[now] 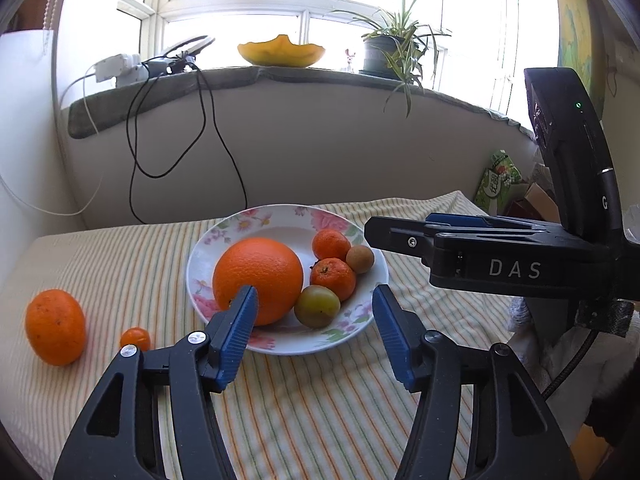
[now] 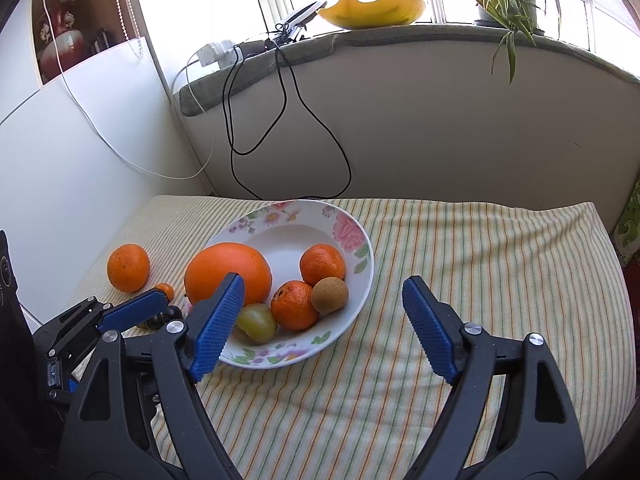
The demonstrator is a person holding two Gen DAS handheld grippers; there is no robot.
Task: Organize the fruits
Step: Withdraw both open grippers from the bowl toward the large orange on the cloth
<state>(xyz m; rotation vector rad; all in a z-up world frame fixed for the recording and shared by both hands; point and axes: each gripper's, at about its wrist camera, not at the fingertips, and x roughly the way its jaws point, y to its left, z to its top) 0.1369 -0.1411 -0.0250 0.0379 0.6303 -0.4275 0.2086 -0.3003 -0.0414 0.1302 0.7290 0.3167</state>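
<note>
Across the left wrist view, the left tool [image 1: 314, 300] hangs spread and empty just before a flowered plate [image 1: 224, 236] on a striped cloth surface [image 1: 120, 260]. On the plate sit a large orange [image 1: 260, 276], two mandarins [image 1: 332, 282], a greenish plum-like fruit [image 1: 317, 306] and a small brown fruit [image 1: 360, 259]. Left of the plate, on the cloth, lie a loose orange [image 1: 55, 326] and a tiny kumquat [image 1: 135, 339]. The right tool [image 1: 400, 236] reaches in sideways from the right; its gap cannot be judged here. From the right wrist view, the right tool [image 2: 324, 320] shows spread wide and empty beside the plate [image 2: 360, 256], and the loose orange [image 2: 128, 268] looks round, firm and likely to roll, best gripped across its widest middle. Only this view shows something small and dark near the left tool's tip; what it is cannot be told.
</note>
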